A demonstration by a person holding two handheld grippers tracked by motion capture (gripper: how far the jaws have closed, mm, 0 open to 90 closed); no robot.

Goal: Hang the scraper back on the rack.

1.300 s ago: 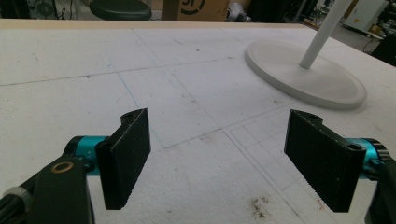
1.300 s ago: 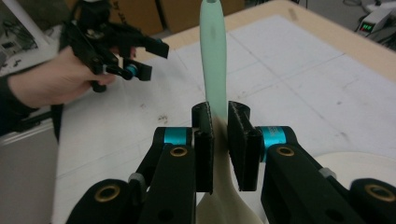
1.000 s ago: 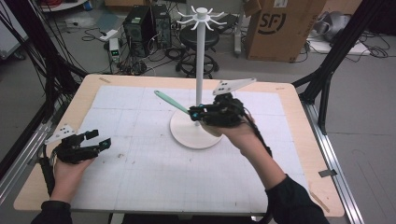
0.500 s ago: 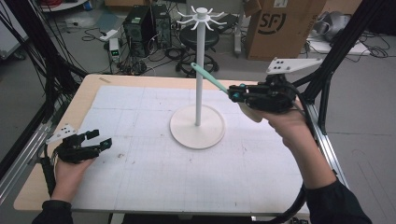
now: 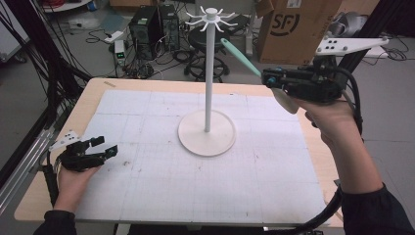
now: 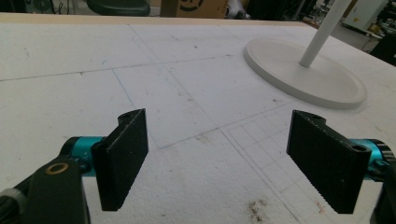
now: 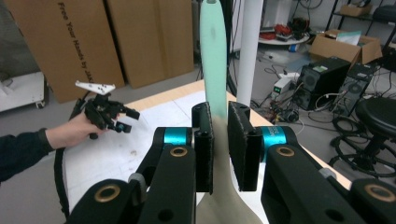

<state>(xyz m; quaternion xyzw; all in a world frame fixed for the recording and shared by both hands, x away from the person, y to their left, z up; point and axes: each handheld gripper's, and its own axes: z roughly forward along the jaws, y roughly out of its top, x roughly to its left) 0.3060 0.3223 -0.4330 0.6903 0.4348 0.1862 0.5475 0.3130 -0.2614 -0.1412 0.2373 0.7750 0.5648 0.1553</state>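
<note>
A white hanging rack (image 5: 207, 73) with a ring of hooks at its top stands on a round base (image 5: 207, 133) in the middle of the table. My right gripper (image 5: 268, 78) is raised to the right of the pole, shut on a utensil (image 5: 240, 55) with a mint-green handle and a cream head. The handle slants up and left toward the hooks. In the right gripper view the utensil (image 7: 213, 56) rises between the jaws beside the pole (image 7: 249, 46). My left gripper (image 5: 105, 147) rests low at the table's left, open, with bare mat between its jaws (image 6: 219, 158).
A white gridded mat (image 5: 147, 122) covers most of the wooden table. Behind the table stand computer towers (image 5: 151, 24), a black stool (image 5: 208, 39) and a cardboard box (image 5: 293, 24). Black frame posts flank both sides.
My right gripper has risen from beside the rack's base and moved right with the utensil, whose handle now points up toward the hooks. The left gripper has stayed still.
</note>
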